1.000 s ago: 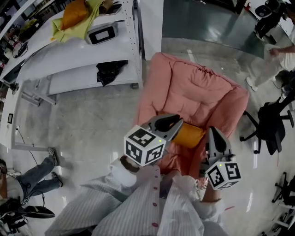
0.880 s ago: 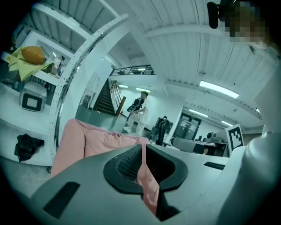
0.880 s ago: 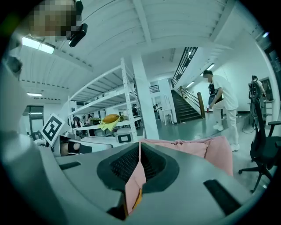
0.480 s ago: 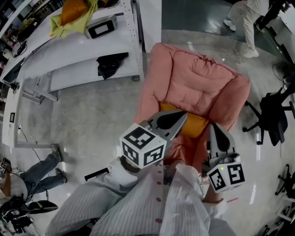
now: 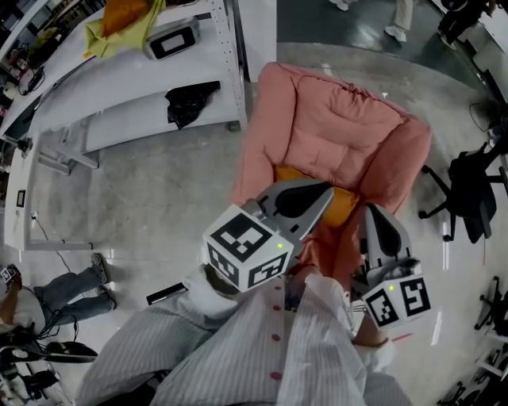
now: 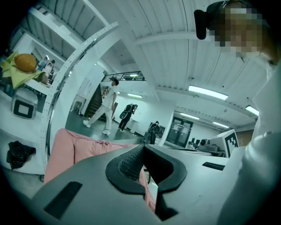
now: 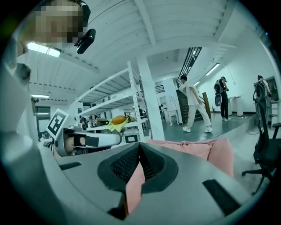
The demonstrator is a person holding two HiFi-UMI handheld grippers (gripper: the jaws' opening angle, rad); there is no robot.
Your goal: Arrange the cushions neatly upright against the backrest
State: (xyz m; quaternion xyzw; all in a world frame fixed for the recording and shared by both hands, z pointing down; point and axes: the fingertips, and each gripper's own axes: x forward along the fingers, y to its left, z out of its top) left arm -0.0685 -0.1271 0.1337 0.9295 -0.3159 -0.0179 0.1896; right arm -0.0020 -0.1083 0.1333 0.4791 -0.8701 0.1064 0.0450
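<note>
Grey polished concrete floor (image 5: 159,206) throughout. White metal shelving unit (image 5: 103,103) stands at upper left, just beside the armchair's left arm. A bundle of orange and yellow-green cloth (image 5: 119,20) sits on its top shelf and a crumpled black item (image 5: 186,103) on the shelf below.

Pink padded fabric armchair (image 5: 341,135) sits centre frame, with its backrest on the far side from the person. Black wheeled office chair (image 5: 468,194) is near its right arm, apart from it.

Orange fabric cushion (image 5: 341,204): on the seat, toward the rear, at the foot of the backrest. Partly covered from above by the left gripper. Cannot tell whether it stands upright or lies flat.

Left gripper (image 5: 324,194): over the cushion in the head view. In its own view (image 6: 143,147) the jaws are pressed together tip to tip, with nothing orange between them. Only pink armchair shows through the slot behind the tips.

Right gripper (image 5: 373,212): over the seat's right front, beside the cushion. Jaws also pressed together (image 7: 139,145), with pink showing through the slot.
</note>
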